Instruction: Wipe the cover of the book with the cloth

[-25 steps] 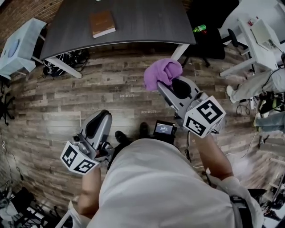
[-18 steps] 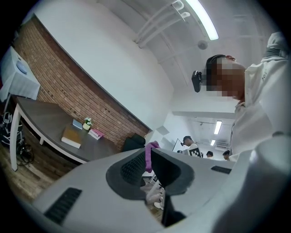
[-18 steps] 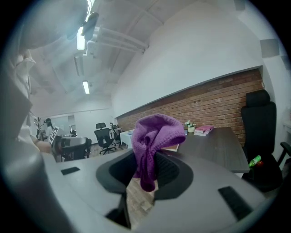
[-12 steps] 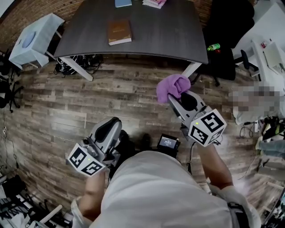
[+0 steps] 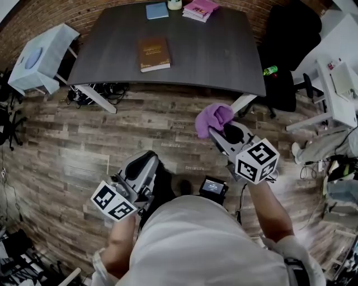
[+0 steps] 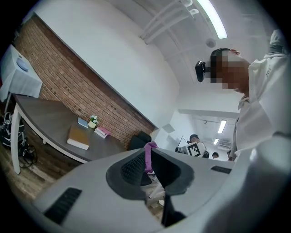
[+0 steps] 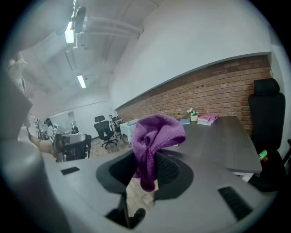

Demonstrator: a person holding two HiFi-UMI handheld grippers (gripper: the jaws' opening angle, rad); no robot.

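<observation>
A brown book (image 5: 154,54) lies flat on the dark table (image 5: 212,56); the left gripper view also catches the book (image 6: 78,138). My right gripper (image 5: 216,132) is over the wooden floor short of the table's near edge, shut on a bunched purple cloth (image 5: 213,118). In the right gripper view the cloth (image 7: 157,134) bulges up out of the right gripper (image 7: 151,167) and hangs down between the pads. My left gripper (image 5: 149,160) hangs lower left, farther from the table. In its own view the left gripper (image 6: 148,157) has its jaws shut to a narrow slit with nothing in them.
At the table's far edge lie a blue booklet (image 5: 156,10) and pink books (image 5: 199,8). A white side table (image 5: 42,56) stands left, a black chair (image 5: 288,39) and a green bottle (image 5: 270,70) right. Cables (image 5: 92,92) lie under the table.
Both grippers and the person have come nearer the table, so more of its top and far-edge items show. The cloth stays in the right gripper. The left jaws are unchanged.
</observation>
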